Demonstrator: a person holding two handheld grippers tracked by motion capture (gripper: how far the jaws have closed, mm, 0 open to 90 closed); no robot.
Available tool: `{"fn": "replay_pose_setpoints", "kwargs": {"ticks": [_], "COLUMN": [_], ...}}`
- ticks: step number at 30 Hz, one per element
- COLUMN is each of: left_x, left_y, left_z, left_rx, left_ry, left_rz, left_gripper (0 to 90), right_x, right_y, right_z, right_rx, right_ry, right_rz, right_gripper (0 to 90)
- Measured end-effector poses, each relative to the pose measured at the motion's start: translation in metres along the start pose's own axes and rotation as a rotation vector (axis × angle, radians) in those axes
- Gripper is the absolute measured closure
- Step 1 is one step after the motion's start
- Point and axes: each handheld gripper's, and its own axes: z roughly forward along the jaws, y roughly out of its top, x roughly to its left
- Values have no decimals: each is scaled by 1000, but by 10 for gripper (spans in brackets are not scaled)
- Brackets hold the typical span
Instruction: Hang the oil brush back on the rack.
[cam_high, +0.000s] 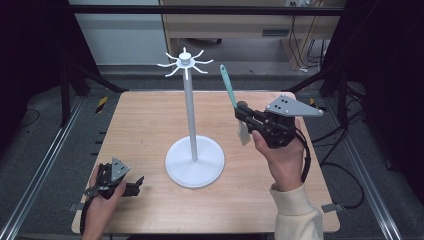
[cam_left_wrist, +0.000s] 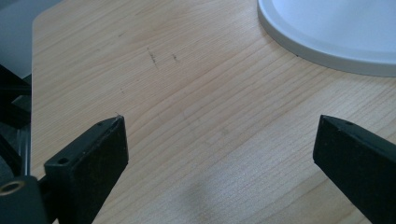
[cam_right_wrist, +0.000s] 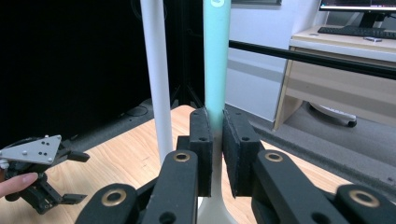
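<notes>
Nearest the camera in the high view, the person's left hand (cam_high: 102, 197) rests at the near left corner of the worktop (cam_high: 145, 120), holding the left tool (cam_high: 131, 186) low on the wood with its jaws pointing toward the round base of the white stand (cam_high: 194, 161); that stand rises on a thin pole to a crown of curved hooks (cam_high: 184, 62). To the right, the right hand (cam_high: 280, 160) holds the right tool (cam_high: 243, 114) lifted above the worktop, clenched on a spatula (cam_high: 229, 87) whose teal handle slants up and away toward the hooks and whose pale blade hangs below the jaws. In the left gripper view the two black jaws stand wide apart with bare wood between them, so this tool is released and holds nothing, and the rim of the stand's base (cam_left_wrist: 327, 58) lies just beyond. In the right gripper view the jaws are pressed on the spatula's handle (cam_right_wrist: 216, 70) low down, where the teal fades to the pale neck, with the stand's pole (cam_right_wrist: 158, 79) just to its left and the left tool (cam_right_wrist: 37, 179) farther off. The spatula looks light and stiff in the handle, probably softer at the blade, and its smooth surface could twist in a pinch; gripping the handle near the neck, as here, leaves the top end free for hanging
</notes>
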Motion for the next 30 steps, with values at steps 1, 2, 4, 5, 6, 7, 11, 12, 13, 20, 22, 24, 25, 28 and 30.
{"fn": "replay_pose_setpoints", "kwargs": {"ticks": [1, 2, 4, 5, 6, 7, 11, 12, 13, 20, 22, 24, 25, 28, 30], "left_x": [0, 0, 0, 0, 0, 0, 0, 0, 0, 0, 0, 0, 0, 0, 0], "left_y": [0, 0, 0, 0, 0, 0, 0, 0, 0, 0, 0, 0, 0, 0, 0], "left_z": [0, 0, 0, 0, 0, 0, 0, 0, 0, 0, 0, 0, 0, 0, 0], "left_rx": [-1, -1, -1, -1, -1, -2, -1, -1, -1, -1, -1, -4, -4, -3, -4], "left_ry": [0, 1, 1, 1, 0, 1, 1, 3, 3, 3, 2, 2, 2, 2, 2], "left_rz": [0, 1, 1, 0, 0, 0, 0, 2, 2, 1, -1, -2, -2, -2, -3], "left_gripper": [29, 29, 29, 29, 29, 29, 29, 29, 29, 29, 29, 29, 29, 29, 29], "right_x": [1, 1, 1, 1, 1, 2, 2, 3, 3, 7, 8, 10, 10, 12, 12], "right_y": [0, 1, 1, 1, 1, 1, 2, 2, 3, 4, 5, 5, 5, 6, 6], "right_z": [0, 0, 0, 0, 0, -1, -1, -1, -2, -1, -1, 0, 0, 1, 0], "right_rx": [-1, -2, -4, -5, -4, -3, -9, -9, -9, -20, -20, -18, -19, -22, -24], "right_ry": [1, 5, 8, 8, 8, 10, 13, 14, 17, 34, 40, 46, 48, 52, 52], "right_rz": [2, 2, 1, 1, 1, 2, -1, 3, 3, -6, -10, -17, -16, -18, -18], "right_gripper": [825, 825, 825, 825, 825, 825, 825, 825, 825, 825, 825, 825, 825, 825, 825]}}
